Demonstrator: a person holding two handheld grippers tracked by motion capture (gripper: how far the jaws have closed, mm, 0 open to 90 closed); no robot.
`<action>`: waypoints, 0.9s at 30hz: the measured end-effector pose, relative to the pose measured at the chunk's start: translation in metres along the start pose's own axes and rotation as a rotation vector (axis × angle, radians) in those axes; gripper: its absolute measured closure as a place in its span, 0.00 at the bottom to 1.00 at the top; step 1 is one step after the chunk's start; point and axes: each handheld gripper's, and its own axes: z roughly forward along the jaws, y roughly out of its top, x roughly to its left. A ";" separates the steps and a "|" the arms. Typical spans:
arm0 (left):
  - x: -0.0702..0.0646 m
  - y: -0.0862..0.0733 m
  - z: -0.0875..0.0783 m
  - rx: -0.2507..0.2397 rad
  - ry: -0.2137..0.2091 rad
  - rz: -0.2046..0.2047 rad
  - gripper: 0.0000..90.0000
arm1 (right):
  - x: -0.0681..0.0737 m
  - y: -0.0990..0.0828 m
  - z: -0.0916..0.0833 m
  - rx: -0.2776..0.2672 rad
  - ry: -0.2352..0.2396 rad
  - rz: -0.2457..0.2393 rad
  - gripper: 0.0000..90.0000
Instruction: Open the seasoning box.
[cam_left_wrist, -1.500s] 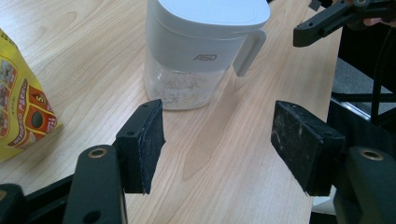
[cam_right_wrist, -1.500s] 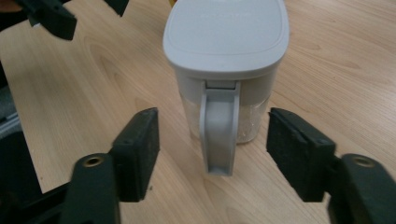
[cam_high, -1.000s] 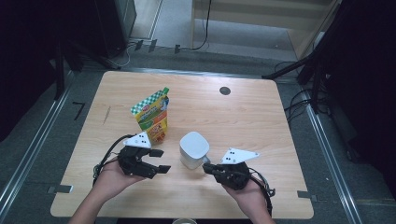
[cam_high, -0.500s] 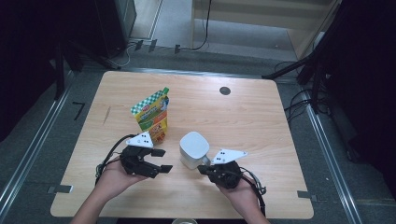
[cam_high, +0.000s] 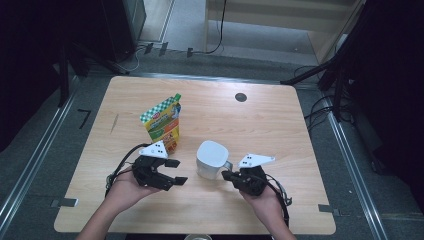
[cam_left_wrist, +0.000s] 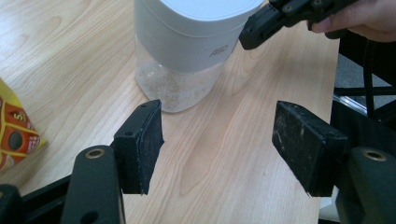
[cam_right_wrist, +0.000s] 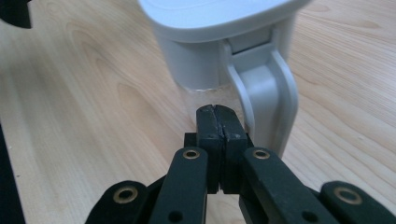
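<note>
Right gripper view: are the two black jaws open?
No, the right gripper has its pads pressed flat together with nothing between them, just before the white pitcher's handle.

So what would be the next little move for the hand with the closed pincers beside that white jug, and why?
Probably part the right gripper and ease it onto the white plastic handle of the white-lidded clear jug. Its jaws are pressed together with nothing between them, just beside the handle, so they cannot grasp it as they stand. The left gripper waits open, short of the jug.
</note>
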 end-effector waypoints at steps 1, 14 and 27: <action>0.000 0.001 0.001 0.001 -0.004 0.007 0.38 | -0.002 0.000 -0.001 -0.002 -0.010 0.010 1.00; 0.001 0.026 0.024 0.007 -0.036 0.049 0.36 | -0.032 0.001 -0.009 0.002 -0.062 0.067 1.00; 0.015 0.043 0.039 -0.010 0.019 0.062 0.31 | -0.043 0.009 -0.003 -0.005 -0.084 0.077 1.00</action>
